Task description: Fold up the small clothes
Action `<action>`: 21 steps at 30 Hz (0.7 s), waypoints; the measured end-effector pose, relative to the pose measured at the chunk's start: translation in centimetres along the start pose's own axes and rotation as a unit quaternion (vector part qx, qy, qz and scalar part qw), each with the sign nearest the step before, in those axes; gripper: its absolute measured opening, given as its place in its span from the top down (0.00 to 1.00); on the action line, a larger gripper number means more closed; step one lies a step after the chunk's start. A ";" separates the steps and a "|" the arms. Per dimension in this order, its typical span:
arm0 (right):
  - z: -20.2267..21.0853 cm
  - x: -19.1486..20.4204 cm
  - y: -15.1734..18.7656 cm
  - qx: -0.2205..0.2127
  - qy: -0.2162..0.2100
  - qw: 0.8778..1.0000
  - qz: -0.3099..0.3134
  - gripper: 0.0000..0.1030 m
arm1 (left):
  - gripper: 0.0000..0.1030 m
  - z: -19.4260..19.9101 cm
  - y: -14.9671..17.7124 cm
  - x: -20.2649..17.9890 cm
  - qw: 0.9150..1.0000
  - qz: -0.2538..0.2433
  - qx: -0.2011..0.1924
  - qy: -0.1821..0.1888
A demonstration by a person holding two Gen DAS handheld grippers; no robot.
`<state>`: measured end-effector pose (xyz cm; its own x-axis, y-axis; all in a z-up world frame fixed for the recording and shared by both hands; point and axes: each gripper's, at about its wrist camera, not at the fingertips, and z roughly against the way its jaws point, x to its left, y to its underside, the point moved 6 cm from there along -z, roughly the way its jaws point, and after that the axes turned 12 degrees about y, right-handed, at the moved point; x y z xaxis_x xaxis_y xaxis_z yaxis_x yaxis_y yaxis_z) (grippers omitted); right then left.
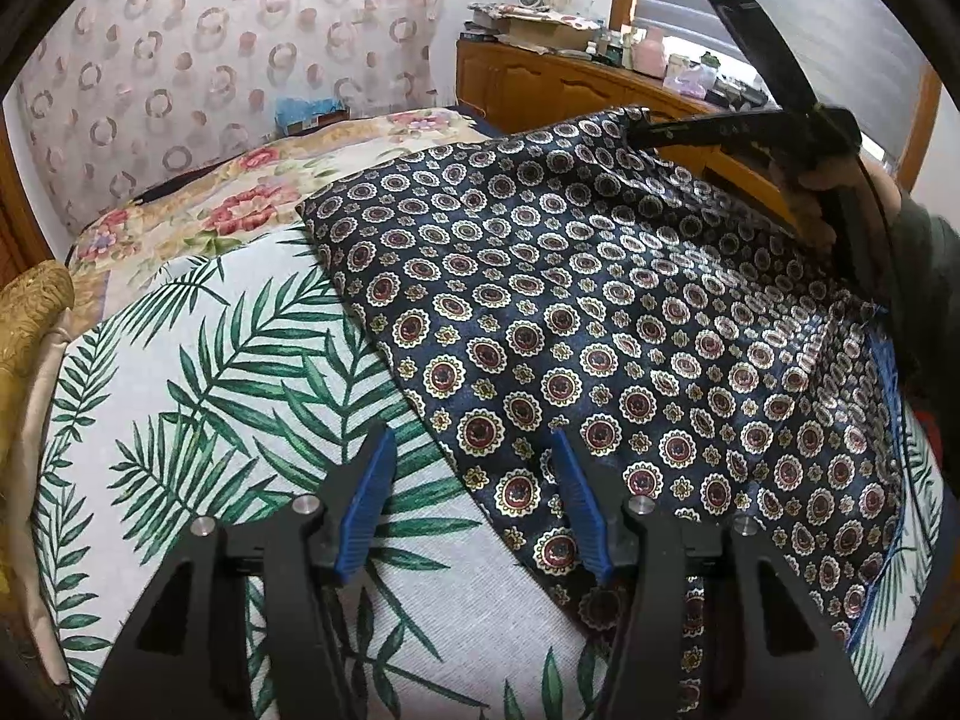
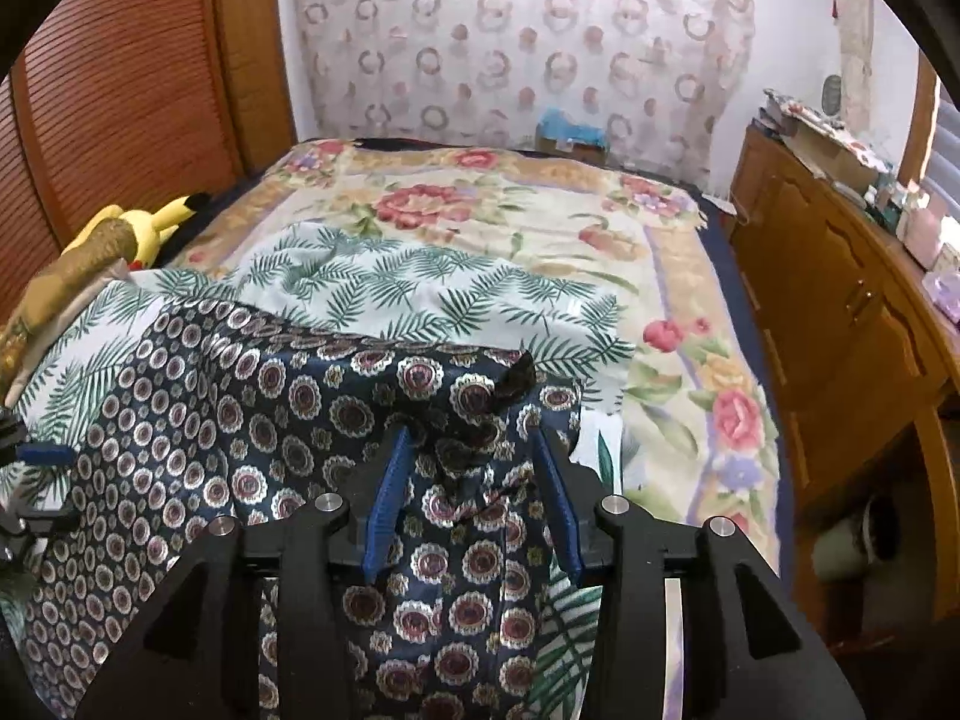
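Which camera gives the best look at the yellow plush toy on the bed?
The right wrist view. The yellow plush toy lies at the left edge of the bed, beside the wooden wall, with its black-tipped ears showing. The left wrist view does not show the toy at all; there, a gold cushion fills that edge.

Glossy satin-like patterned cloth (image 1: pixel 600 324), matt woven leaf-print sheet (image 1: pixel 198 372), polished wooden cabinet (image 2: pixel 840 300)

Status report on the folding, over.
Left gripper open, over cloth edge. Right gripper open, astride a bunched corner. Navy patterned cloth spread on palm-leaf sheet. Nothing blocking.
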<state>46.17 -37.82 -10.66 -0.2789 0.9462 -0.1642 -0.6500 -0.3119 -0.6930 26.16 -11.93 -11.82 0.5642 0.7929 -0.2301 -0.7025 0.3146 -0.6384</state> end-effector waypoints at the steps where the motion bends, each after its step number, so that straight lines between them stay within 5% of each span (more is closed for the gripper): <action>1: -0.2 0.1 -0.1 0.002 -0.002 1.000 0.001 0.58 | 0.48 0.0 0.0 -0.1 1.000 -0.001 0.001 0.000; 5: -0.7 0.8 -0.3 0.004 -0.017 1.000 0.010 0.59 | 0.47 0.1 0.0 0.0 1.000 0.001 0.000 0.001; 9: -0.4 1.3 -0.6 -0.003 -0.042 0.999 0.018 0.90 | 0.44 0.1 -0.1 -0.1 1.000 -0.003 0.002 0.001; 11: 0.0 1.4 -0.8 -0.013 -0.045 0.999 0.021 0.94 | 0.44 0.1 -0.1 -0.1 1.000 -0.002 0.002 0.002; 16: 0.6 0.3 -1.7 -0.034 -0.009 0.999 0.013 0.99 | 0.44 0.5 0.0 -0.1 1.000 0.012 0.003 0.005; 21: -0.5 -1.4 -1.9 -0.006 0.054 0.999 0.000 0.98 | 0.44 1.7 0.6 -0.7 1.000 0.012 -0.003 0.006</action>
<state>48.12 -38.53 -9.50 -0.2006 0.9504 -0.2376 -0.6409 -0.3108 -0.7019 24.59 -11.42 -10.81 0.5533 0.7933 -0.2539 -0.7124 0.2928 -0.6377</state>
